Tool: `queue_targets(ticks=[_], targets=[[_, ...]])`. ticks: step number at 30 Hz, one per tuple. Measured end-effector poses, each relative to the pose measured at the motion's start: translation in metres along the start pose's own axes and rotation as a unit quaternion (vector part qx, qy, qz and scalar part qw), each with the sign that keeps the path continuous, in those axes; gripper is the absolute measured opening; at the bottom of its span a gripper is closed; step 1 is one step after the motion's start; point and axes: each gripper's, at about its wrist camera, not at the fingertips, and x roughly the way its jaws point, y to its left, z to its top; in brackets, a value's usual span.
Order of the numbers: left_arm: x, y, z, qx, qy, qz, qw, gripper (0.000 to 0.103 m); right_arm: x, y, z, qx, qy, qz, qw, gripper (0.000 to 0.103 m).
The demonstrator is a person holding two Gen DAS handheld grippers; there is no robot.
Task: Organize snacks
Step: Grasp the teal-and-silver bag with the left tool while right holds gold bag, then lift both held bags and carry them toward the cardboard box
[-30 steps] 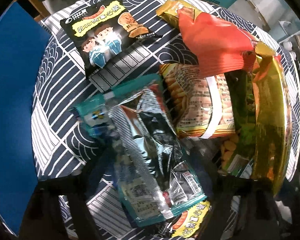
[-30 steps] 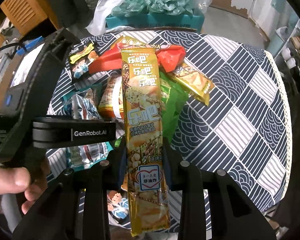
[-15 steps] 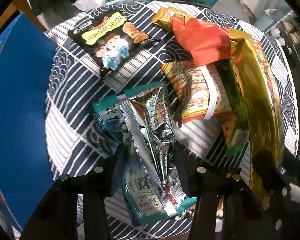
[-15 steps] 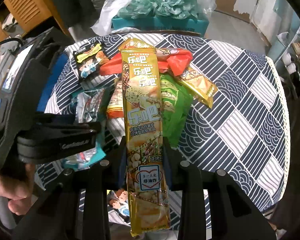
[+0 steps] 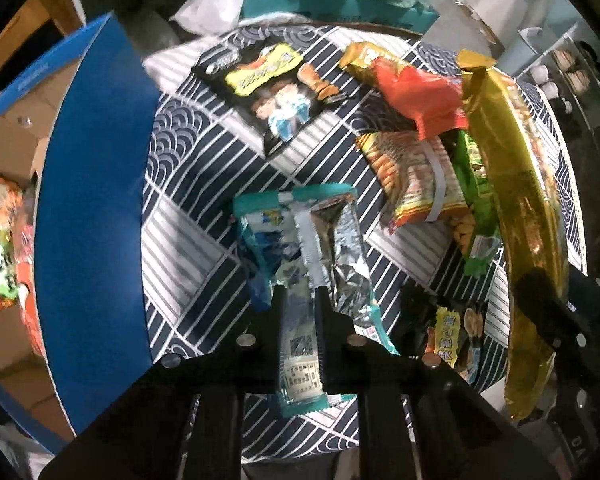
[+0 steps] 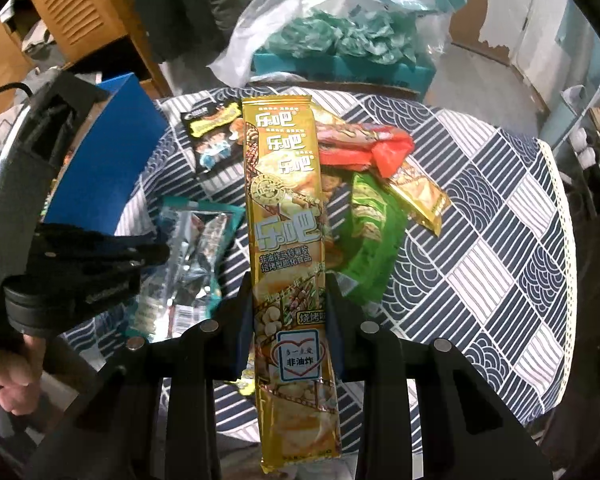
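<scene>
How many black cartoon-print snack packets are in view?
2. One black packet lies flat on the far side of the table; the other is at the near edge, next to the gold packet. Others could lie hidden.

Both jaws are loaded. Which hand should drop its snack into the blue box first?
Left, probably. The left gripper, shut on the teal-and-silver packet, sits right beside the blue box. The right gripper holds the long gold packet farther from it, with the left gripper between.
</scene>
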Motion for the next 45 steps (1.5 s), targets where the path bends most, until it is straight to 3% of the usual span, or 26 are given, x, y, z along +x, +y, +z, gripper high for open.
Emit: queue_targets(ticks=[2,4,10,19,25,29,30,31,34,45], targets=[[0.003,0.006,-0.003,-0.021,0.007,-0.020,0.9995,0.036,0.000,0.004,0.000,-0.003,0.000,0.001,1.000,0.030],[0.005,0.012,-0.003,-0.046,0.005,-0.025,0.9986,0.067,0.000,0.006,0.000,-0.005,0.001,0.002,1.000,0.030],[0.014,0.015,0.004,-0.071,-0.002,-0.043,0.9965,0.079,0.001,0.006,-0.002,-0.005,0.002,0.004,1.000,0.030],[0.042,-0.011,0.015,-0.054,0.021,-0.007,0.9983,0.081,0.008,-0.011,-0.003,0.013,0.005,-0.002,1.000,0.030],[0.062,-0.031,0.025,-0.031,0.016,0.040,0.9986,0.090,0.013,-0.020,-0.003,0.023,0.011,0.001,1.000,0.030],[0.071,-0.046,0.028,0.005,0.010,0.066,0.9977,0.090,0.014,-0.018,-0.003,0.019,0.011,0.005,1.000,0.030],[0.073,-0.052,0.027,0.010,0.008,0.071,0.9974,0.086,0.015,-0.018,-0.002,0.018,0.012,0.005,1.000,0.030],[0.072,-0.058,0.023,0.016,0.002,0.078,0.9968,0.076,0.016,-0.018,-0.002,0.018,0.012,0.006,1.000,0.030],[0.072,-0.069,0.019,0.030,-0.011,0.080,0.9963,0.063,0.017,-0.017,-0.003,0.016,0.014,0.006,1.000,0.030],[0.053,-0.066,0.006,0.049,-0.030,0.057,0.9967,0.062,0.013,-0.007,0.000,0.008,0.008,0.005,1.000,0.030]])
